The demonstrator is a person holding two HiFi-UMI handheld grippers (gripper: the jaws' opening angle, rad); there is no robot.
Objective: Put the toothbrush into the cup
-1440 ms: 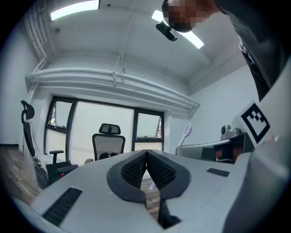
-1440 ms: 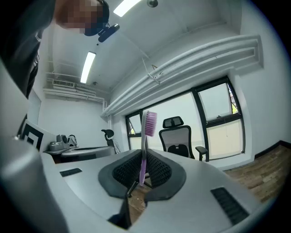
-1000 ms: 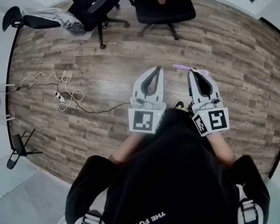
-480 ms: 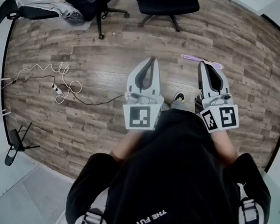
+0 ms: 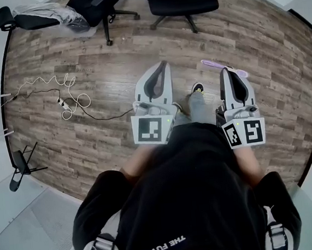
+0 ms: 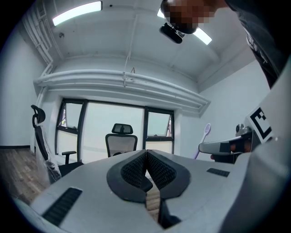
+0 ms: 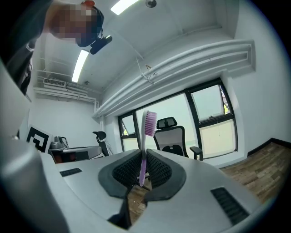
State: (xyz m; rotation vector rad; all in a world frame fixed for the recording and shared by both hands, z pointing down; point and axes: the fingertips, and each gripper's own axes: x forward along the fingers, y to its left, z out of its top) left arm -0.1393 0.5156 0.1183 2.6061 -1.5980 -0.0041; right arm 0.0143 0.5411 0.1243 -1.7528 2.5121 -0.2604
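The right tool (image 7: 143, 154) is clamped on the purple toothbrush (image 7: 145, 136), with the handle low between its pads and the bristled head jutting past its tips. The left tool (image 6: 146, 154), alongside, is closed on nothing. Pickup looks done; delivery remains. Ahead, across the floor (image 5: 83, 57), stand office chairs (image 5: 182, 1); no cup is clearly visible.
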